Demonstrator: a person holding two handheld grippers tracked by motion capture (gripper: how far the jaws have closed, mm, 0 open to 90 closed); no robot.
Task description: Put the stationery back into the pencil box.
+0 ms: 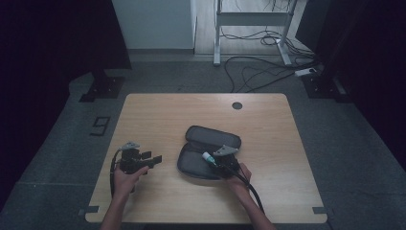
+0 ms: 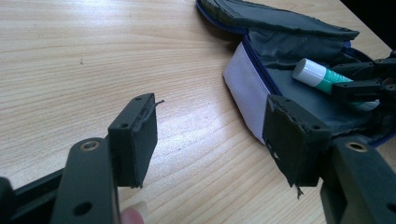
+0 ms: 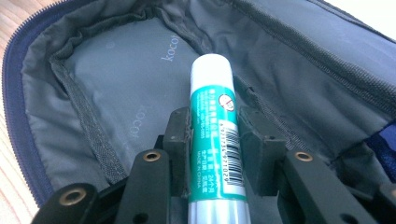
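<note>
An open dark pencil case [image 1: 203, 149] lies in the middle of the wooden table [image 1: 158, 115], its grey lining [image 3: 121, 84] showing. My right gripper [image 1: 218, 163] is shut on a green-and-white glue stick [image 3: 214, 126] held over the case's inside, white cap pointing away; the glue stick [image 2: 322, 74] lies level above the lining. My left gripper [image 1: 152, 159] rests on the table left of the case, its jaws wide apart with nothing between them; one pad [image 2: 137, 140] is near the bare wood.
A round cable hole [image 1: 237, 105] sits near the table's far edge. Beyond the table are a white desk frame [image 1: 251, 21] and loose cables [image 1: 268, 72] on the floor. Dark stands flank the table at both sides.
</note>
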